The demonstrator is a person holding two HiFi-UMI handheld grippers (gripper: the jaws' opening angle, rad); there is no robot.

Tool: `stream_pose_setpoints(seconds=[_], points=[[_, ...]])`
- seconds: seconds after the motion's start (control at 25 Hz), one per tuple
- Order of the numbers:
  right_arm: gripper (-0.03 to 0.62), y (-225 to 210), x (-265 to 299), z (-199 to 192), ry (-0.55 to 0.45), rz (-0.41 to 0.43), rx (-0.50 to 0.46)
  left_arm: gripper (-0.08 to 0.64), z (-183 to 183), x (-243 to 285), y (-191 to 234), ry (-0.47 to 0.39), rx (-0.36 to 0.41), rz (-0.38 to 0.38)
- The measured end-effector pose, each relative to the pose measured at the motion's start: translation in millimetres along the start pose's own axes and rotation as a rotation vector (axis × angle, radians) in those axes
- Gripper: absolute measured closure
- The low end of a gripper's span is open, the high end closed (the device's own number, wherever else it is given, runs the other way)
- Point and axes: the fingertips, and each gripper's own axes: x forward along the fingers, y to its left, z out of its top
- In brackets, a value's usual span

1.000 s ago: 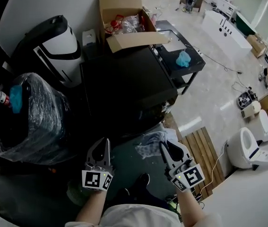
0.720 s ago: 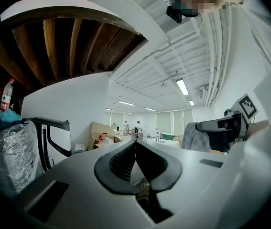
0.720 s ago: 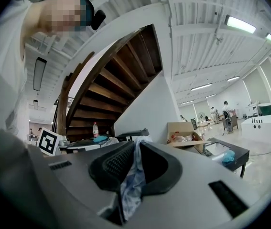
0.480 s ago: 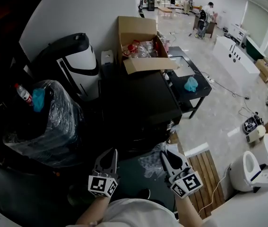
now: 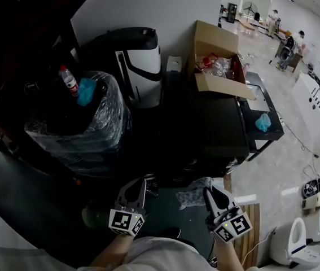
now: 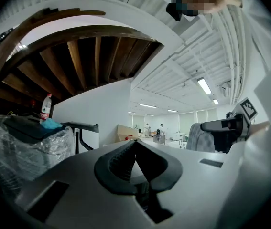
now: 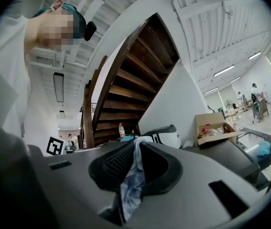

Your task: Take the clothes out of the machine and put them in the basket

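We face the big black box-shaped machine [image 5: 205,123]. Just in front of it hangs the pale blue-and-white crumpled cloth [image 5: 193,192], pinched by one edge in our right gripper [image 5: 209,192], whose jaws are nearly closed on it. Our left gripper [image 5: 141,184] is closed and empty. With so thin a pinch, a quick swing could let the cloth slip free.

Bottle [image 5: 66,79] on wrapped bundle [image 5: 86,133], left; machine [image 5: 205,123] right of it; cardboard box [image 5: 216,58] at machine's far end.
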Motion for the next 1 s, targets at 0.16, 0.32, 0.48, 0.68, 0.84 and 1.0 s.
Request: stream_pose_setpoints(seconds=[0.16,0.32,0.48,0.68,0.84,1.0], points=[[0.543,34.8,34.8,-5.1,0.024,0.080,-0.019,0.540,8.1,-37.8,46.5,-0.011,0.004,0.107],[0.543,83.5,68.8,-11.9,0.037,0.159,-0.035,0.540,11.9,-82.3,95.4,-0.028,0.007,0.189],[0.543,141.0,101.7,-22.3,0.045,0.216,-0.032,0.540,14.2,-132.4,144.6,-0.032,0.005,0.252],[0.543,219.3,143.1,-32.9,0.043,0.299,-0.028,0.540,20.5,-199.4,206.0,-0.054,0.008,0.330],[0.543,280.9,175.5,-44.5,0.045,0.357,-0.029,0.540,20.9,-255.4,248.9,-0.057,0.004,0.387],[0.543,340.7,203.1,-57.8,0.061,0.443,-0.016,0.540,18.7,-317.9,286.5,-0.058,0.009,0.480]])
